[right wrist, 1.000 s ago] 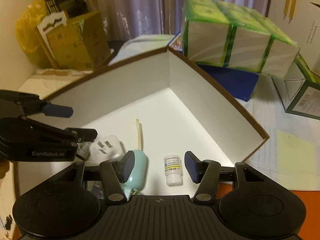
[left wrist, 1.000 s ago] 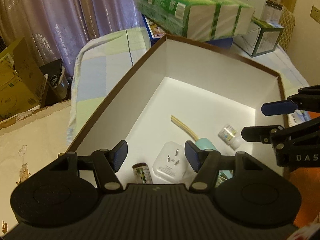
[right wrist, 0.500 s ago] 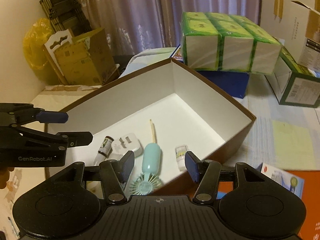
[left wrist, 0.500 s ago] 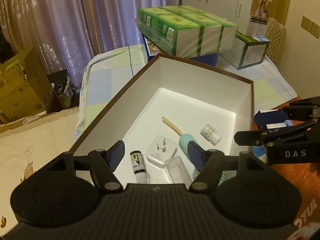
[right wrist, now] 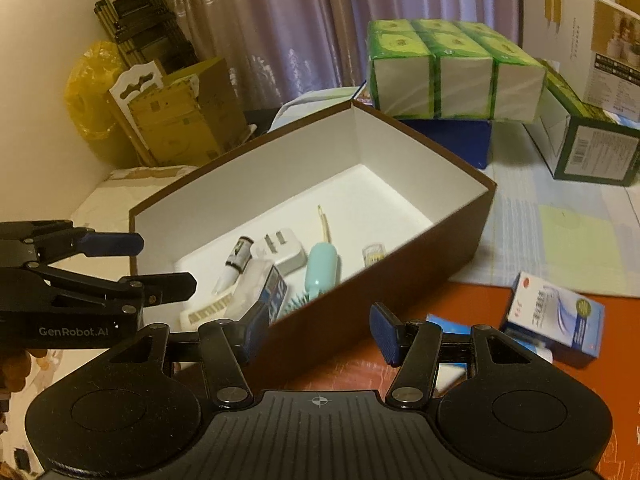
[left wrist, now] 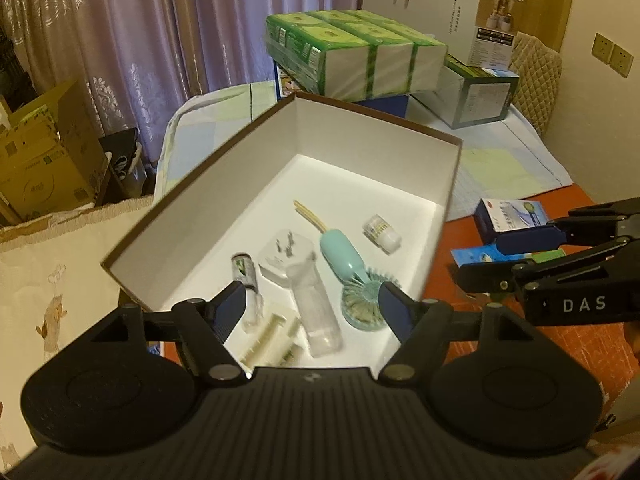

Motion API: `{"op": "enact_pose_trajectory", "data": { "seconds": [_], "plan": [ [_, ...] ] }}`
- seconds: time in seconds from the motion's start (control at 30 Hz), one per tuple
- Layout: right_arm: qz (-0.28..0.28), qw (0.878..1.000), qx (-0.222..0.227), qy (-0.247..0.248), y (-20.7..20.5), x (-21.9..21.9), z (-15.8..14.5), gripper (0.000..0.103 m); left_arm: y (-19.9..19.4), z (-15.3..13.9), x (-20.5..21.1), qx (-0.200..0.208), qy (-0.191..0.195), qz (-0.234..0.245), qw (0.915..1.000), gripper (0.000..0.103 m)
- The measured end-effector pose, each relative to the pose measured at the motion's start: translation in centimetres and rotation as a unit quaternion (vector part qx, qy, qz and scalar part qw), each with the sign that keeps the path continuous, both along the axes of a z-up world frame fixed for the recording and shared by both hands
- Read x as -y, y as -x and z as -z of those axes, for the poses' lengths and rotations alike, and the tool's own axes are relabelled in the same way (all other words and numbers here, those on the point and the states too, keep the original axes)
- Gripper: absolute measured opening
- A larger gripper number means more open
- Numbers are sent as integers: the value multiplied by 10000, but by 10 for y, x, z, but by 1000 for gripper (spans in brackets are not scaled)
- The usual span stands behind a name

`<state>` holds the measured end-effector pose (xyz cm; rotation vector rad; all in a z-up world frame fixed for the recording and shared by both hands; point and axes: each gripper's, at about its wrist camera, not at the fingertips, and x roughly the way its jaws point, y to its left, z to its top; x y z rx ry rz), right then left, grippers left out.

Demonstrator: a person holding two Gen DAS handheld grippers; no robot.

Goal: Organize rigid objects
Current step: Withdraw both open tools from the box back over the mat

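our left gripper (left wrist: 310, 304) and right gripper (right wrist: 316, 330) are both spread and carry nothing, poised at the near end of the box (right wrist: 400, 280). in it already lie a fan (left wrist: 348, 272), plug (left wrist: 286, 254) and bottle (left wrist: 382, 232). two cartons (right wrist: 556, 320) sit outside on the table (right wrist: 340, 364), so we judge the job partly done.

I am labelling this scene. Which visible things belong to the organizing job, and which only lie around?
Job:
brown box
mint fan
white plug
pill bottle
medicine cartons

Lying about:
tissue packs
cardboard box
curtain
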<state>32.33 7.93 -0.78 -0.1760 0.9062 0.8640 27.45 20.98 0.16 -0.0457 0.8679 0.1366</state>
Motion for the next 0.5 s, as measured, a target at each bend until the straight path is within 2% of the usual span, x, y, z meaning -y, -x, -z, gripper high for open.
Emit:
{"op": "enact_pose_trajectory", "data": {
  "seconds": [0.5],
  "plan": [
    [-184,9993,-269,175,16,57,11,53,29,9,54,-211,237,-186,9993,70]
  ]
}}
